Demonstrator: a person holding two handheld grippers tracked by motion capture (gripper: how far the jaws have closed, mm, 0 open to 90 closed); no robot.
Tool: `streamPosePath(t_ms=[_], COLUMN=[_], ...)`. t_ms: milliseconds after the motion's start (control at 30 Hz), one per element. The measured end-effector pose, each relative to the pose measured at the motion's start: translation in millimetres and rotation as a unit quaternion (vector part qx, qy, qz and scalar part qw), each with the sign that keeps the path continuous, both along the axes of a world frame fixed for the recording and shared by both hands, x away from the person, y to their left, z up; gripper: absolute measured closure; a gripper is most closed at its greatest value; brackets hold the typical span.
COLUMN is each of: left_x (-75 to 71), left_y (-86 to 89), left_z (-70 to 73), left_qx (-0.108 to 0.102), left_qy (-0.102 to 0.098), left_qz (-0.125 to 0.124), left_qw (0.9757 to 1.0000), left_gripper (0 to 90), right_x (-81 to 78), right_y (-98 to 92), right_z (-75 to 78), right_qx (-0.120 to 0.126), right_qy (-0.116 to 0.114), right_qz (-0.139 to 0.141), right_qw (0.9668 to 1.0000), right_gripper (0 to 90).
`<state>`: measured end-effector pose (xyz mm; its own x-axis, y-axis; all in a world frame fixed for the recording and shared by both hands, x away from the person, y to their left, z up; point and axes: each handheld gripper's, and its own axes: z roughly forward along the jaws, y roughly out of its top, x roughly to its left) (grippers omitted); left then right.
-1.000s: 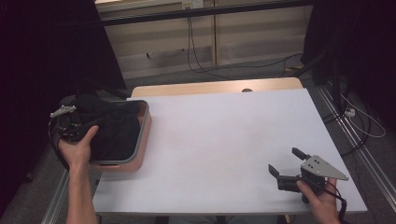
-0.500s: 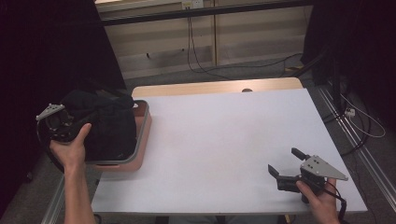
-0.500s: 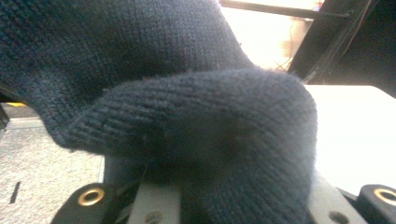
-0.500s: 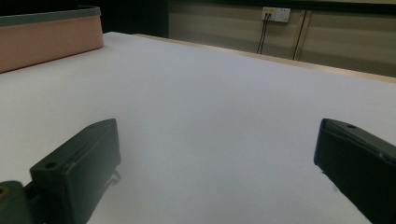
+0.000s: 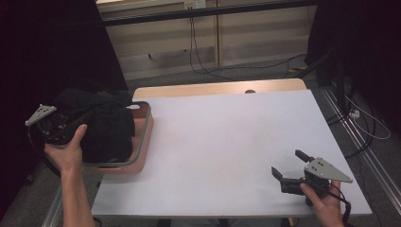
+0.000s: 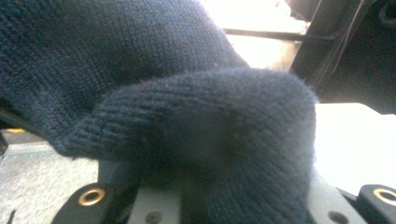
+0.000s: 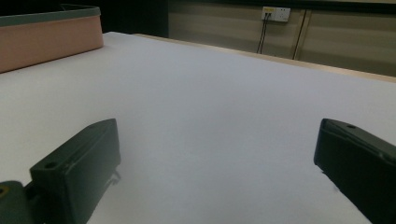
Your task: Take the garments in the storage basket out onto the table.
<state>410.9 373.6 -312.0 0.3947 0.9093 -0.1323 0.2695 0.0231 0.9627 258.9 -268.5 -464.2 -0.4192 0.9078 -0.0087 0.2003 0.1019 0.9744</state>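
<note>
High view: left tool [image 5: 71, 124] at far-left bench edge, jaws buried in dark knit garment [image 5: 101, 125], clamped on it; garment bunched over pink tray [image 5: 144, 137], hiding tray floor. Right tool [image 5: 288, 171] near right corner of bench [image 5: 227, 137], jaws wide, nothing between. Broad bare bench middle between them.

Left gripper view: dark knit garment [image 6: 187, 121] drapes over jaws, tips hidden; bench beyond blown out.

Right gripper view: jaws wide apart over bare bench [image 7: 210, 102]; tray [image 7: 51, 32] cut off at far left.

The white table [image 5: 227, 142] lies bare; the pink tray [image 5: 142, 142] with dark sweater [image 5: 101, 125] blocks its left edge.
</note>
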Motion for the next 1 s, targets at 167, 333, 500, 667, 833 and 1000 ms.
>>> streamPosePath(t_ms=[167,333,500,667,833,1000], left_x=[-7.7,-15.1,-22.0,-31.6,-39.2,-43.5], left_y=[-2.8,-5.0,-4.3,-7.0,-10.5,-13.6], left_z=[8.5,14.1,19.2,27.6,34.0,36.5], left_qx=[-0.004,-0.013,-0.023,-0.022,-0.028,-0.045], left_qy=[-0.019,-0.051,-0.072,-0.102,-0.123,-0.155], left_qz=[-0.003,-0.005,-0.002,-0.005,-0.002,0.001], left_qw=[0.9998,0.9986,0.9972,0.9945,0.992,0.9869], left_gripper=[72.9,72.9,73.0,72.9,72.9,73.0], right_x=[0.3,0.3,-0.1,0.3,0.1,0.2], right_y=[0.1,-0.1,0.2,0.3,0.2,0.4], right_z=[-0.1,0.0,0.1,0.0,0.1,0.1], right_qx=[0.0,0.0,0.001,0.001,0.002,0.002], right_qy=[0.0,0.0,0.0,0.0,-0.001,0.0], right_qz=[0.0,0.0,0.002,0.002,0.003,0.002], right_qw=[1.0,1.0,1.0,1.0,1.0,1.0], right_gripper=[0.1,0.1,0.1,0.1,0.1,0.1])
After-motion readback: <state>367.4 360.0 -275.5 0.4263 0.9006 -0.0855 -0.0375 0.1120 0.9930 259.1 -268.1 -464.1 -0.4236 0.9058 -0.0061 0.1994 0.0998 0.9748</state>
